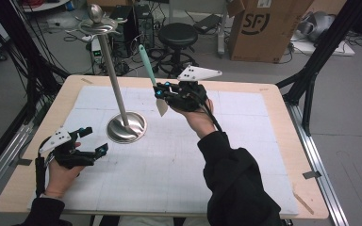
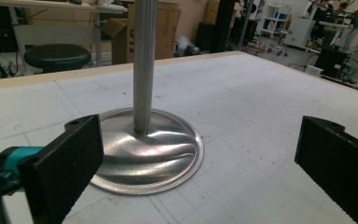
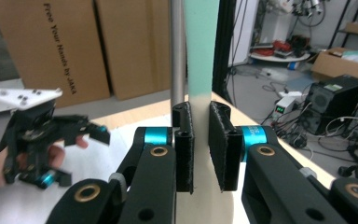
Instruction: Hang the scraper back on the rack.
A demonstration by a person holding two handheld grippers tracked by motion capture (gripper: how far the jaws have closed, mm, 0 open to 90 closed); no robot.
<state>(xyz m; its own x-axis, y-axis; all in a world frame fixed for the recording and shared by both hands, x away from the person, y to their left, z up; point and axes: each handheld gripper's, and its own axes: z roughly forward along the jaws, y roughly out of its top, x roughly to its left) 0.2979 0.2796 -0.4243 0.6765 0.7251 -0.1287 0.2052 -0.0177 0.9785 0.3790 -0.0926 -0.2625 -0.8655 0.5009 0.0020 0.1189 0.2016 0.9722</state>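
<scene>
The left claw rests low at the near left of the white-covered bench, jaws spread wide on nothing and aimed at the polished steel stand's round base, just ahead of it. The stand's hook ring sits high on its upright pole. To the right, the right claw is raised, forearm angled up, jaws clamped on a mint-handled spatula with a cream blade. Handle end up, the spatula leans toward the ring, up and to the left of the claw.
</scene>
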